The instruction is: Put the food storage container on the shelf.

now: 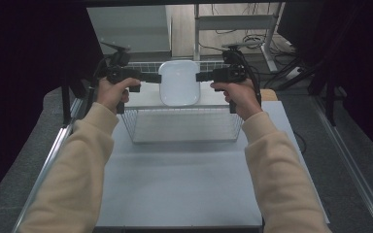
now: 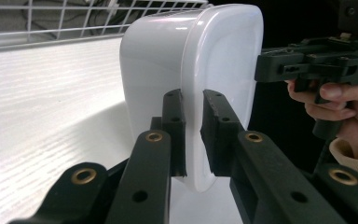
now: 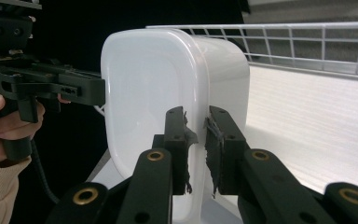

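The white tub (image 1: pixel 178 82) is held above the surface (image 1: pixel 184 184), past the wire basket (image 1: pixel 182 125), at 12 o'clock from the person; the left gripper (image 1: pixel 156 77) pinches its rim at 9 o'clock and the right gripper (image 1: pixel 200 76) pinches the rim at 3 o'clock, both clenched on the thin edge. The risk, as I judge it: the rim is smooth and each grip narrow; if the hands drift apart or twist unevenly, one edge could slip free and the tub swing or drop onto the basket.
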